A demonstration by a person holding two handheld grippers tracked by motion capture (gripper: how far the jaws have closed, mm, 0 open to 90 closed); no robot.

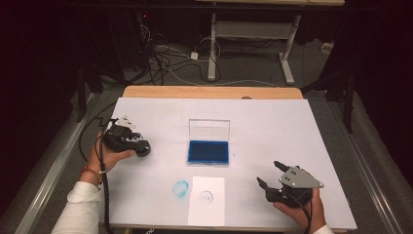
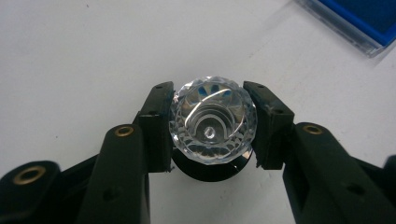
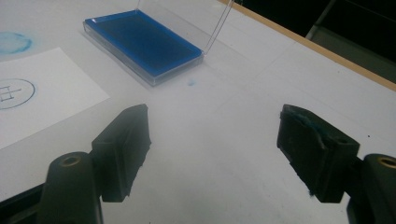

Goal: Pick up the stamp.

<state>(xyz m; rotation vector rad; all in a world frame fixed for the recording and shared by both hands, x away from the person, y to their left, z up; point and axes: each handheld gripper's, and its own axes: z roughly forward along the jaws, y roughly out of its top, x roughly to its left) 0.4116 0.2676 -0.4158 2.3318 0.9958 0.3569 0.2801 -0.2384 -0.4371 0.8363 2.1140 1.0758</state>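
Black jaws of your left gripper (image 2: pixel 212 128) are clamped on a faceted clear knob with a black base, a stamp (image 2: pixel 213 120) by the look of it, pads pressing its two sides. In the high view that gripper (image 1: pixel 138 146) sits at the left of the bench (image 1: pixel 272 117), stamp low over or on the white surface; which, I cannot tell.

Risks, as judged:
- Facets are slick and rounded. Grip sits on the widest part, so a tilt or a hard press could squirt the stamp out sideways.
- Black base hides below the crystal; you cannot see the stamp face, so alignment on paper is blind.
- Blue smudge (image 1: pixel 180 188) lies just left of the white card (image 1: pixel 206 200). Dragging across it would spread ink.

Around:
- Blue ink pad (image 1: pixel 208 152), clear lid (image 1: pixel 209 129) standing up at its far edge, mid-bench. That lid blocks an approach from the back; come in from your side.
- Card near the front edge already bears a round printed mark (image 3: pixel 13 93).
- Right gripper (image 1: pixel 271 175) rests front right, jaws wide, nothing between them, well apart from pad and card.
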